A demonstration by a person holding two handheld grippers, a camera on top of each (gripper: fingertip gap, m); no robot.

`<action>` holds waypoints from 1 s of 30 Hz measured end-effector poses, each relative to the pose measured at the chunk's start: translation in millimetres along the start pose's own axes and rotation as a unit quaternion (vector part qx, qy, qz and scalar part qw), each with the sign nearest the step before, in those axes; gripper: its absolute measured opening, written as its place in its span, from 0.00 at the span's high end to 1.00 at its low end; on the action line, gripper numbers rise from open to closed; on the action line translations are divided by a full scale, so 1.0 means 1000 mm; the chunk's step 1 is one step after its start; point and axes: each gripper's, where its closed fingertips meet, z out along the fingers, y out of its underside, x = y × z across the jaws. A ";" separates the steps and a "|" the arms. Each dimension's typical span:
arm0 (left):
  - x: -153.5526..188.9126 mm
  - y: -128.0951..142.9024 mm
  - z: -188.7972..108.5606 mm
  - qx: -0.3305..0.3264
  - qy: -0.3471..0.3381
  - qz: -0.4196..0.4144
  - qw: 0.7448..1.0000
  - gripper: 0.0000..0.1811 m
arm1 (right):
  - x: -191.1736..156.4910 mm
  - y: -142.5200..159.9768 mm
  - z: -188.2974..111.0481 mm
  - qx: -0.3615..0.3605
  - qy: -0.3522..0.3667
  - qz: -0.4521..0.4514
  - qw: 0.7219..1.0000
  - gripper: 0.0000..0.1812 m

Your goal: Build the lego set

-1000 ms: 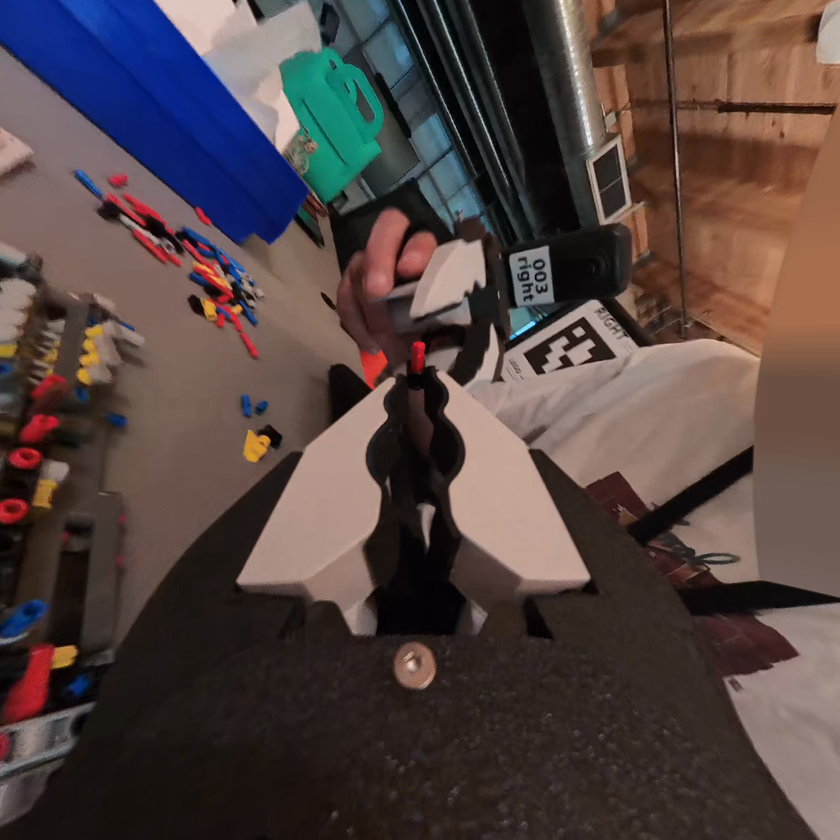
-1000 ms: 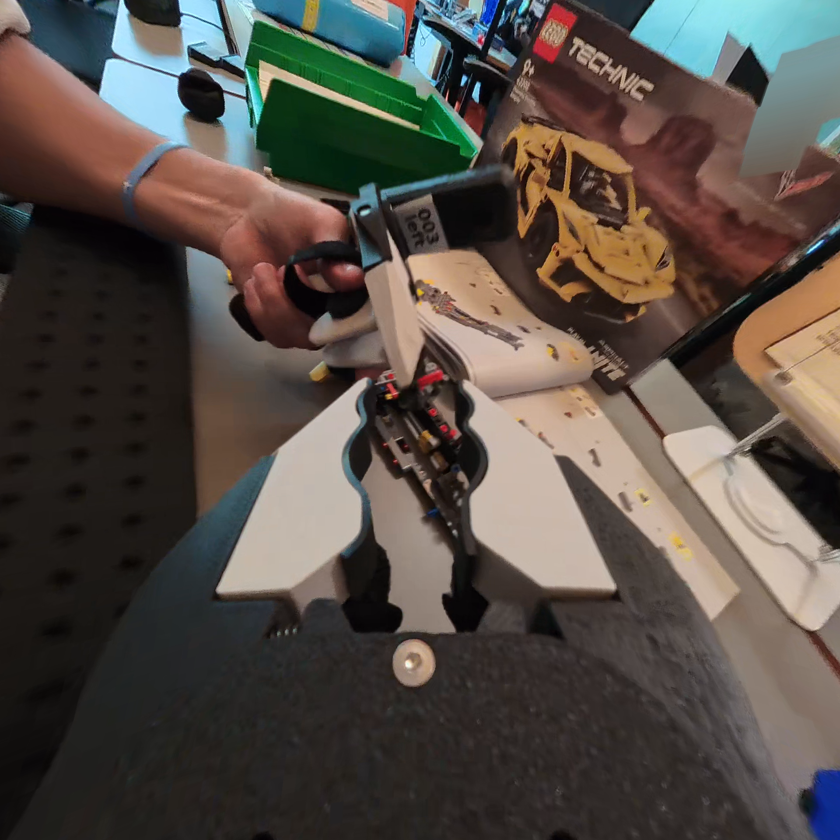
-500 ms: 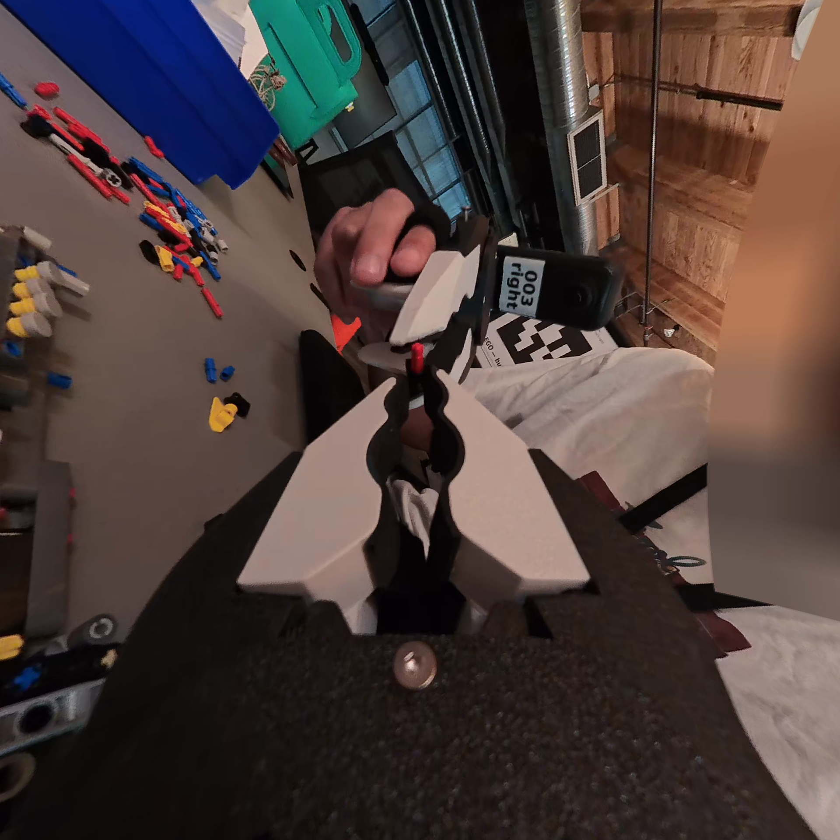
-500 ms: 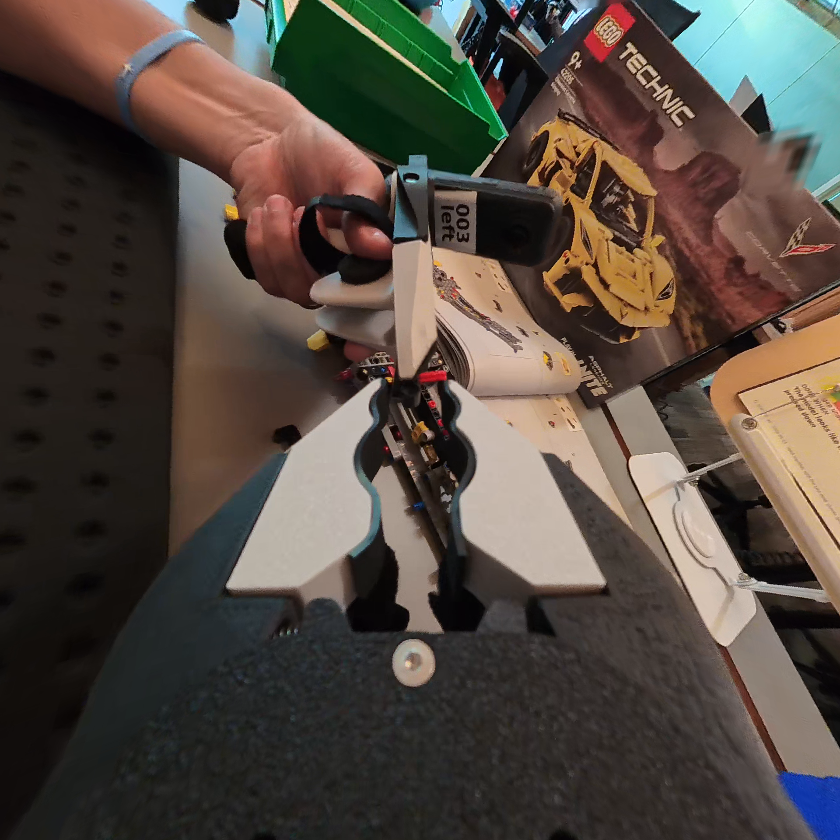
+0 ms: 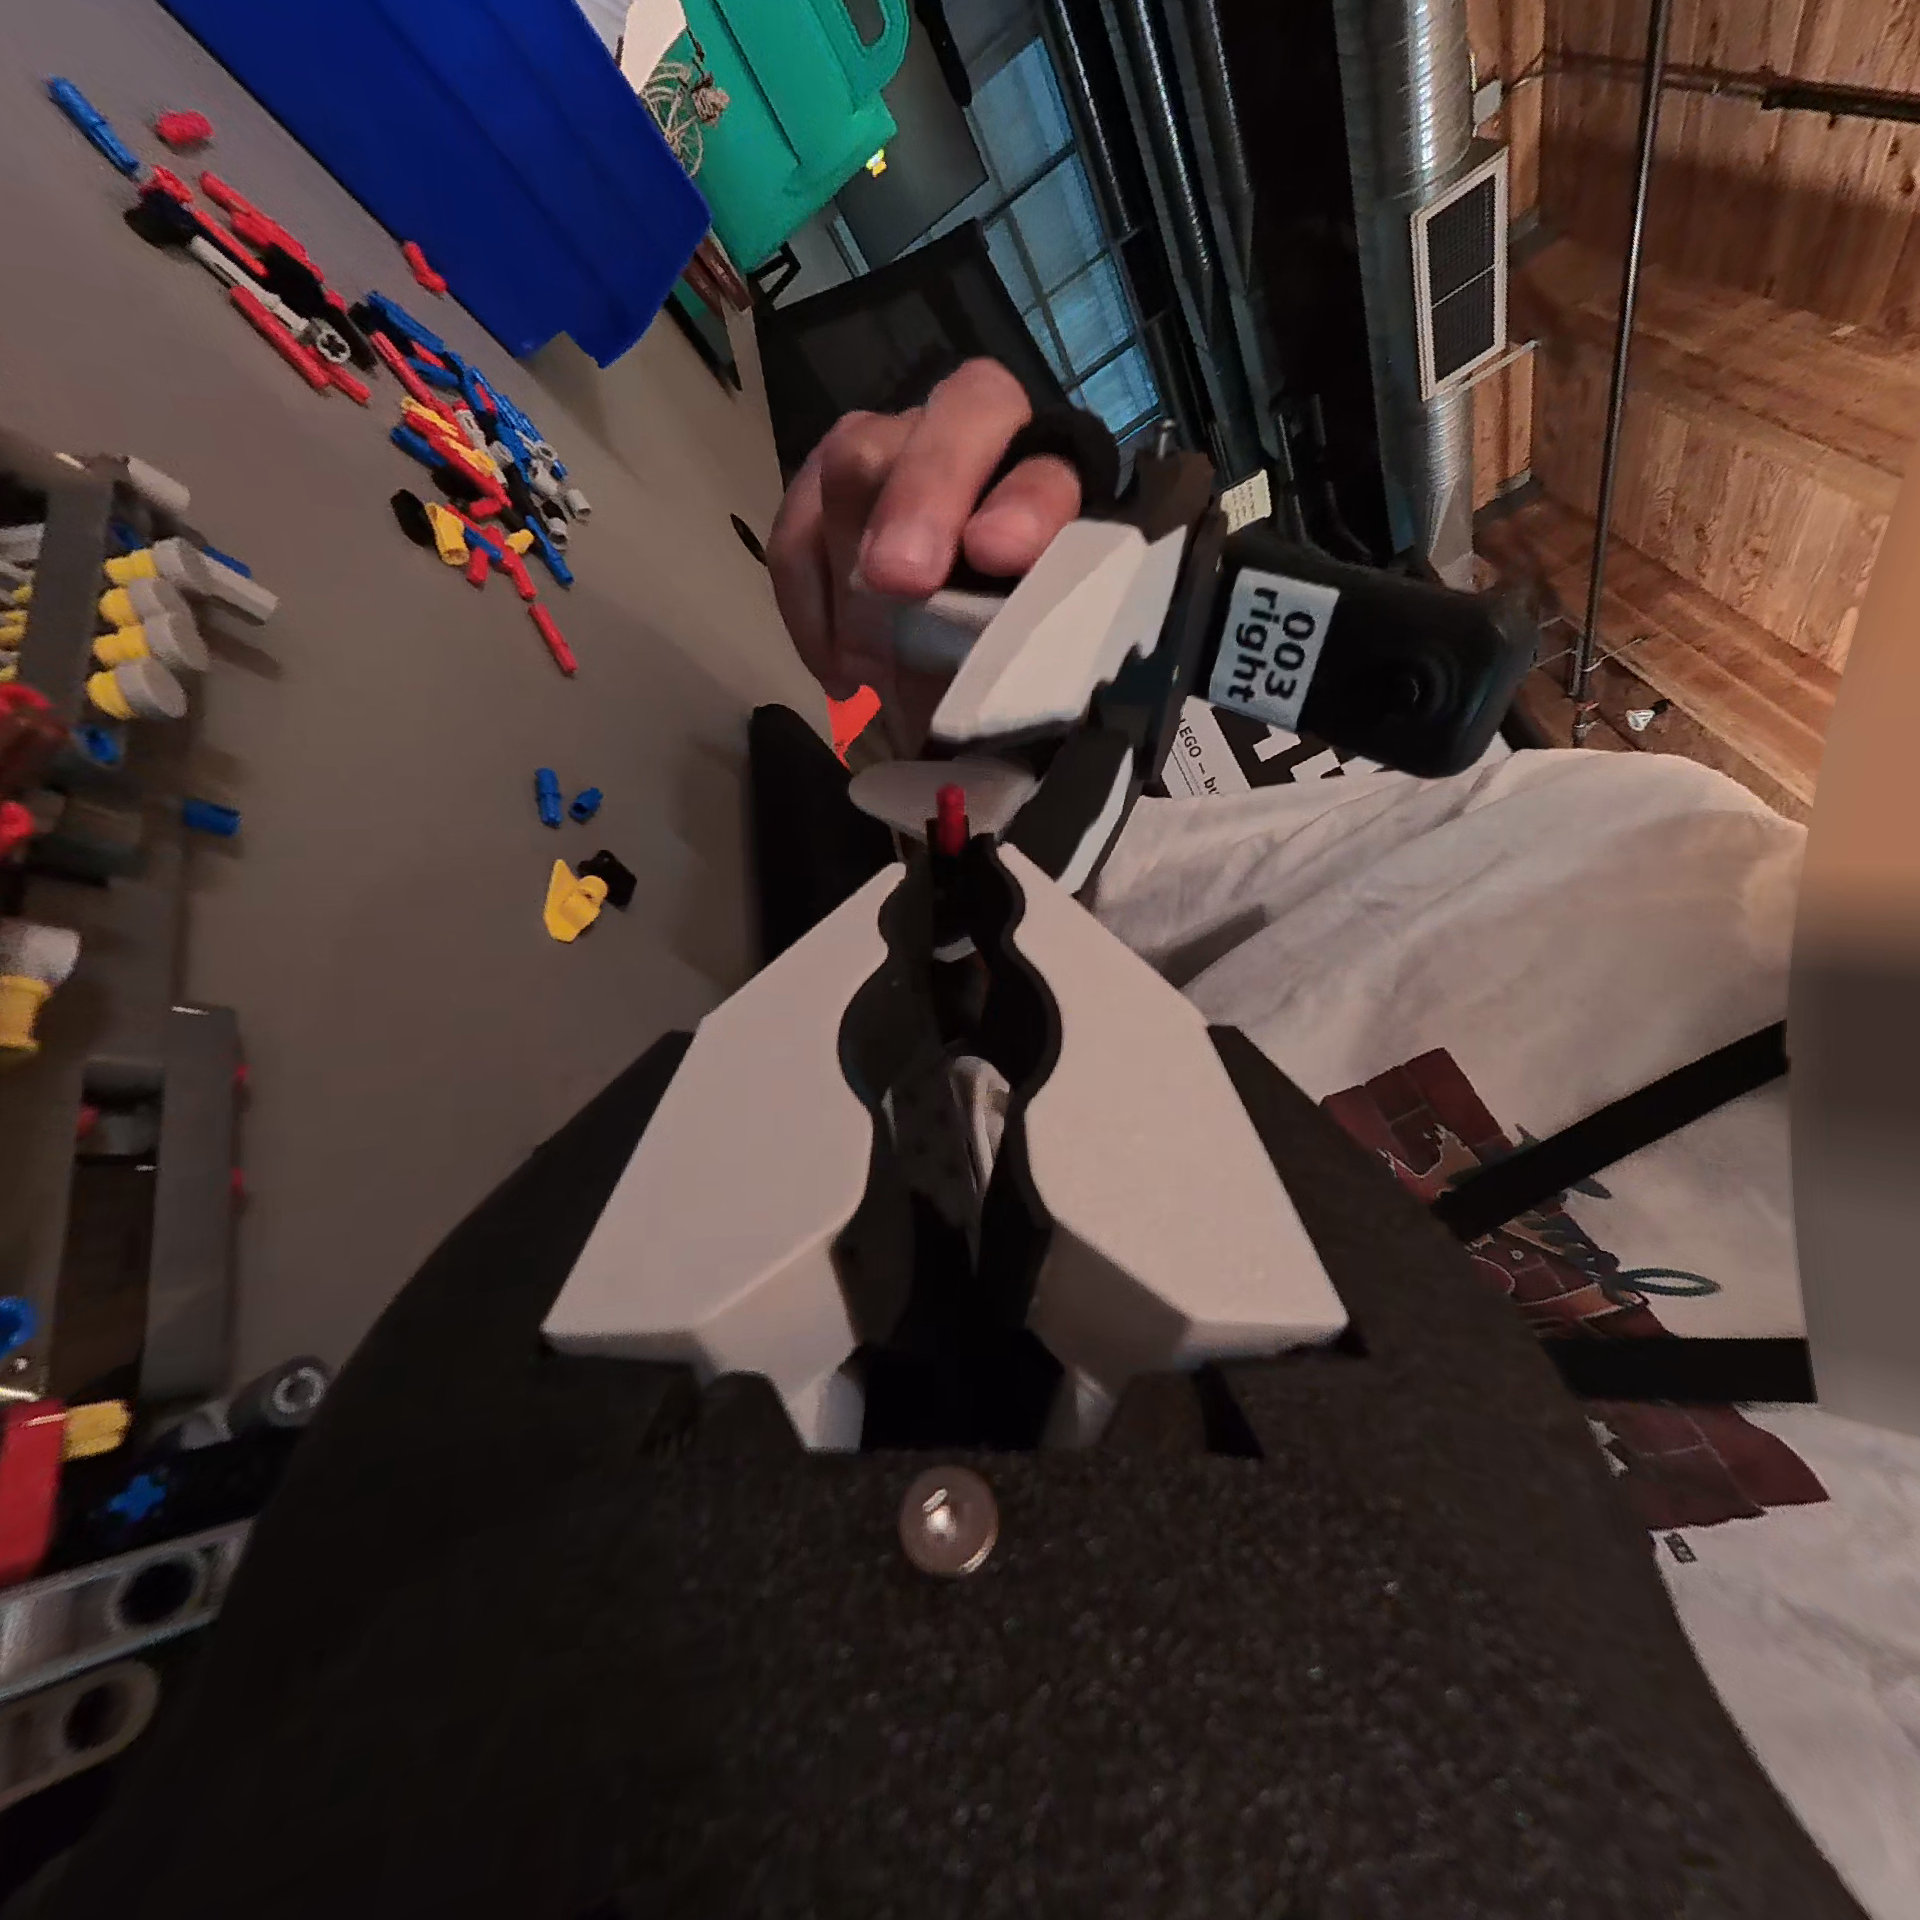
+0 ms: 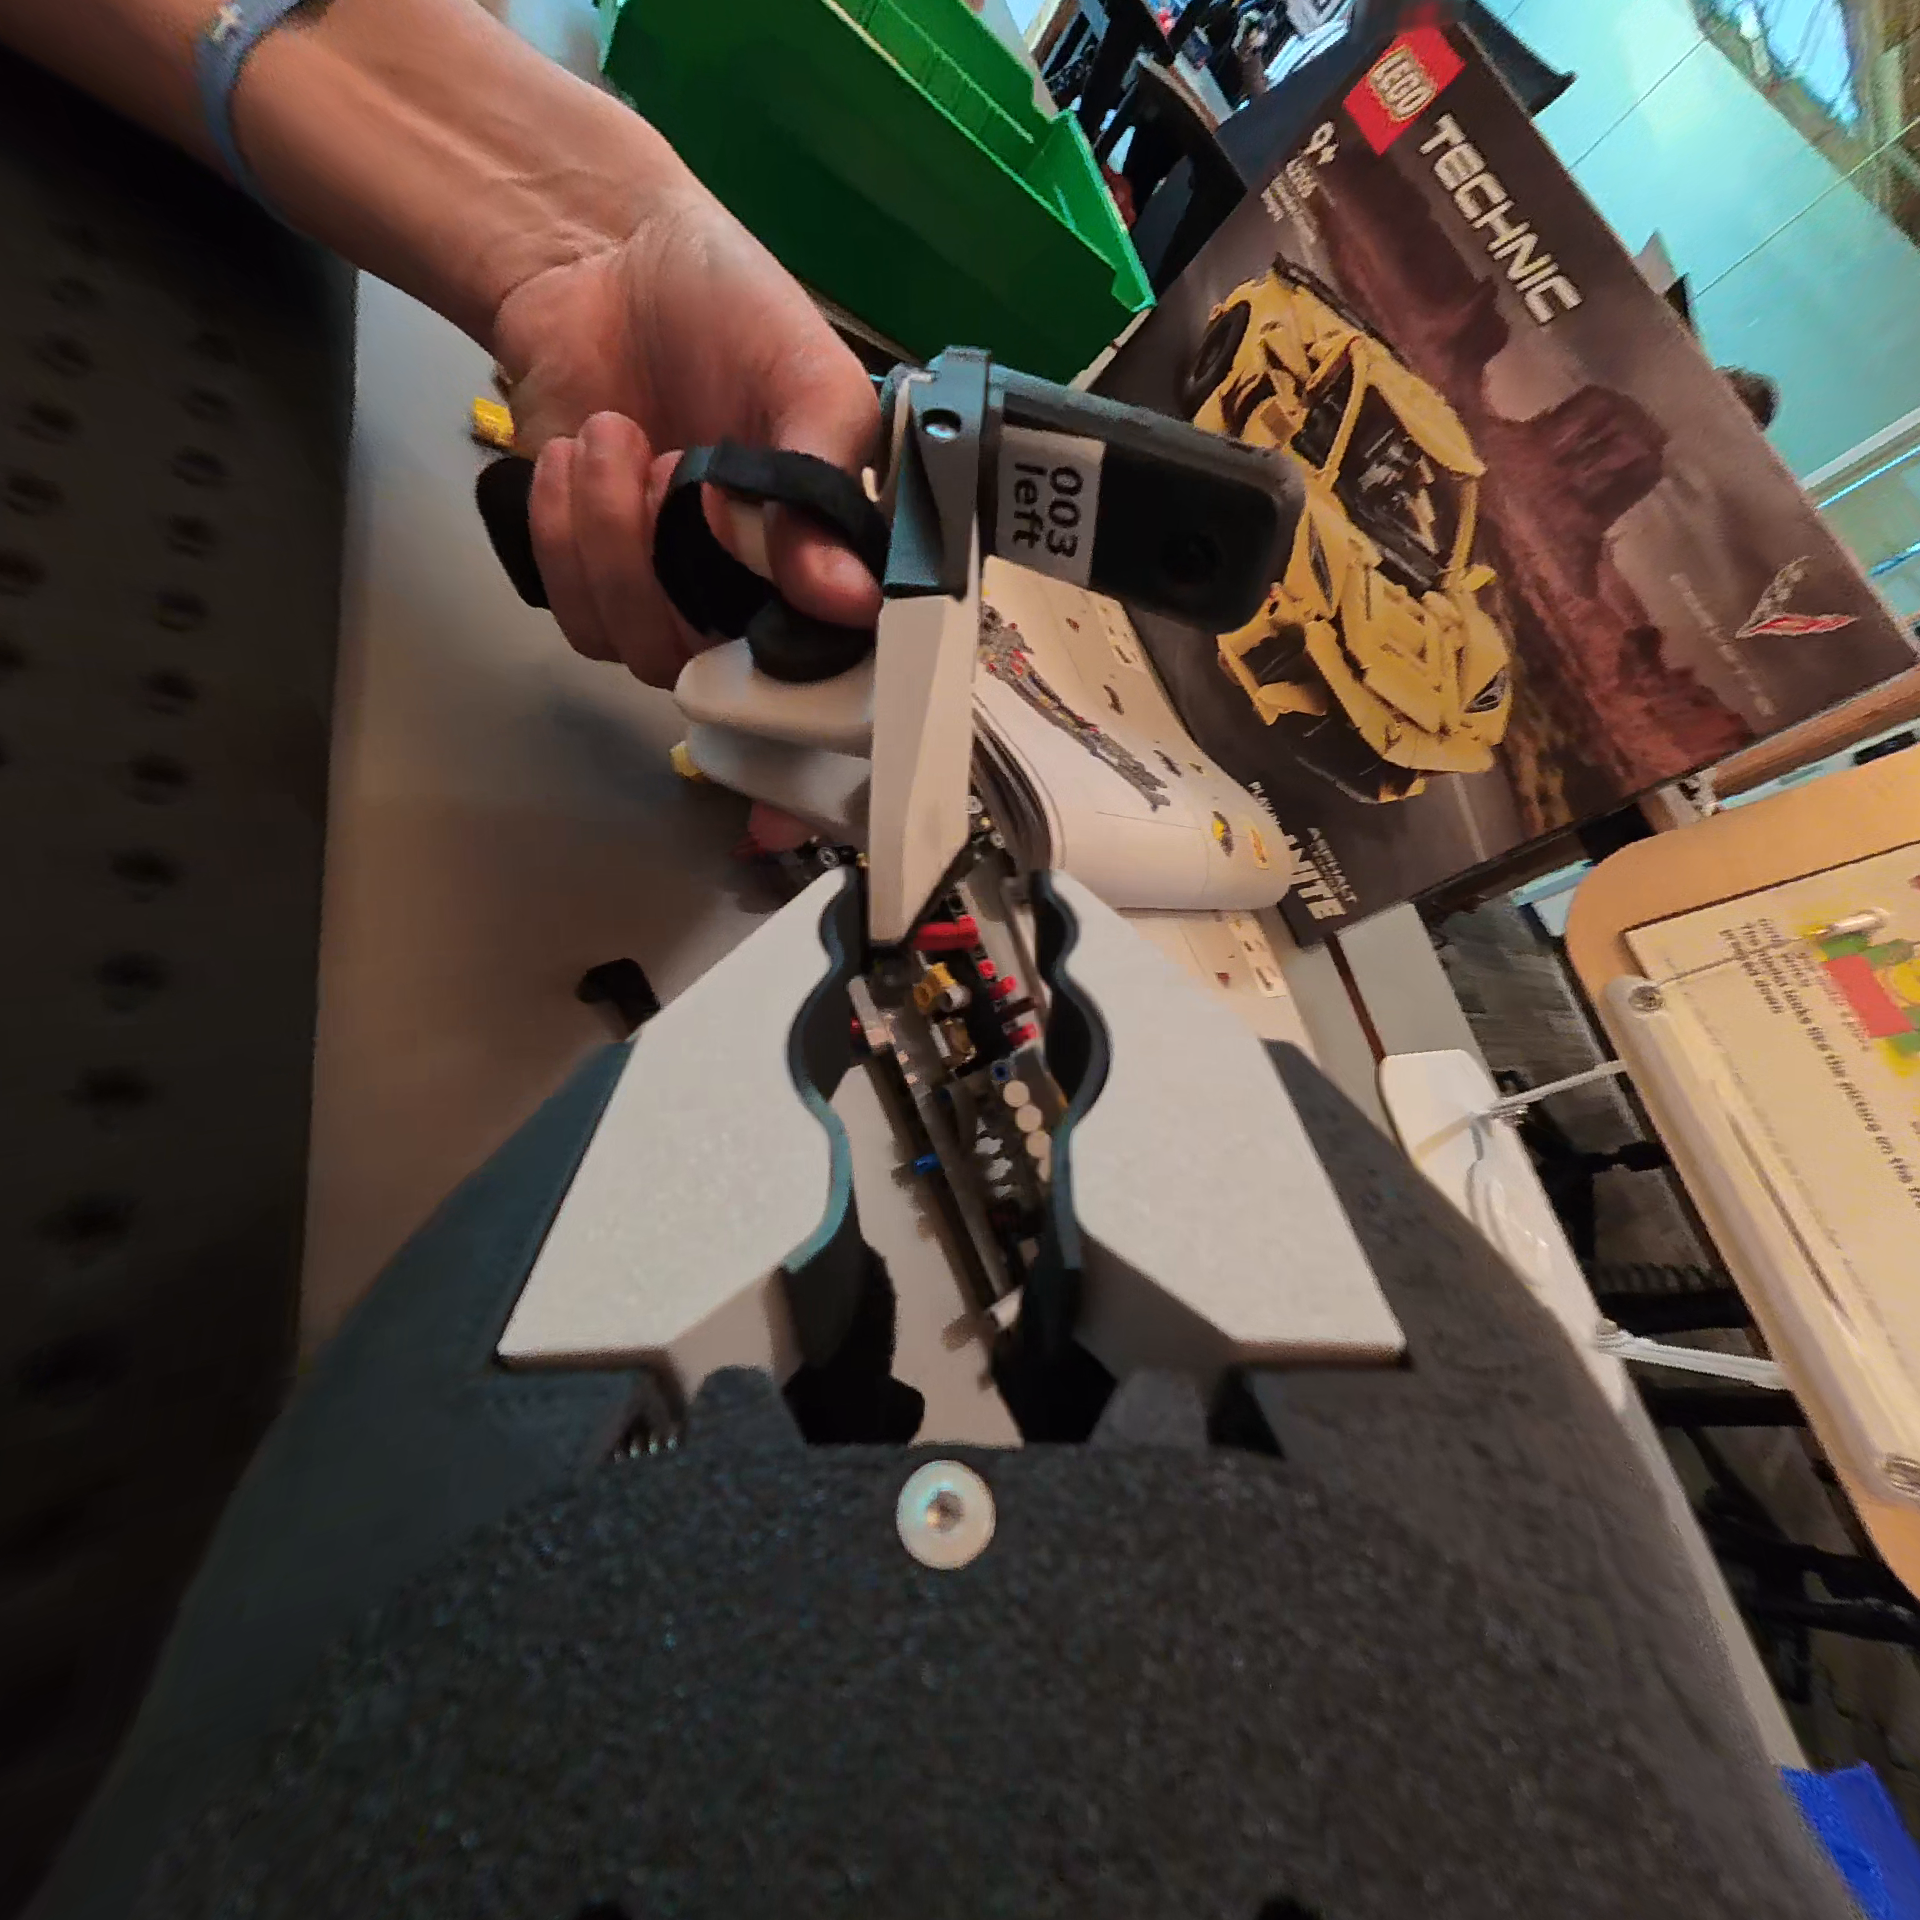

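Observation:
My left gripper is shut on a small red pin that sticks out past its tips. In the right wrist view it reaches down from above, a hand on its handle, with its tip touching the far end of the lego assembly. The assembly is a long grey and black frame with red and yellow pins. My right gripper is shut on it, held above the grey table. In the left wrist view the right gripper is just beyond the red pin.
Loose red, blue and yellow pieces lie on the table by a blue bin, with sorted parts at the left edge. The set's box, an open instruction booklet and a green bin stand beyond the grippers. Less than 4 cm separates the two grippers' tips.
The left gripper has come closer to the right one, and its tip now sits between the right gripper's fingertips, on the assembly. Both grips are unchanged.

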 end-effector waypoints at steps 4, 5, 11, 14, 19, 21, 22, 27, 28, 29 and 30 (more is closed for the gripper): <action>0.000 0.000 0.000 -0.002 -0.004 0.009 1.000 0.97 | -0.004 0.001 0.001 0.003 -0.017 0.012 1.000 0.88; 0.000 -0.001 0.000 0.001 -0.002 0.008 1.000 0.97 | -0.005 0.001 0.001 0.005 -0.021 0.017 1.000 0.89; 0.007 -0.002 -0.001 0.003 0.020 0.015 1.000 0.97 | -0.004 -0.006 0.000 0.044 -0.035 0.054 0.997 0.89; 0.012 -0.002 -0.001 0.004 0.033 0.025 0.999 0.98 | -0.004 -0.010 -0.001 0.081 -0.053 0.090 0.991 0.89; 0.014 -0.001 -0.001 0.002 0.042 0.026 0.999 0.98 | -0.007 -0.012 -0.001 0.089 -0.068 0.111 0.988 0.89; 0.015 -0.002 -0.001 0.004 0.045 0.025 0.999 0.98 | -0.005 -0.013 -0.001 0.090 -0.065 0.114 0.987 0.90; 0.015 -0.002 -0.001 0.003 0.046 0.027 0.999 0.98 | -0.005 -0.014 -0.002 0.092 -0.060 0.105 0.988 0.90; 0.016 -0.001 -0.002 -0.004 0.050 0.026 0.998 0.98 | -0.004 -0.012 -0.004 0.074 -0.045 0.102 0.991 0.87; 0.017 0.000 -0.001 -0.006 0.052 0.025 0.998 0.98 | -0.004 -0.012 -0.005 0.074 -0.039 0.096 0.992 0.86; 0.016 0.001 -0.001 -0.008 0.052 0.025 0.998 0.98 | -0.005 -0.011 -0.005 0.072 -0.038 0.092 0.992 0.87; 0.016 0.002 0.000 -0.009 0.053 0.023 0.998 0.98 | -0.007 -0.011 -0.005 0.070 -0.042 0.091 0.992 0.88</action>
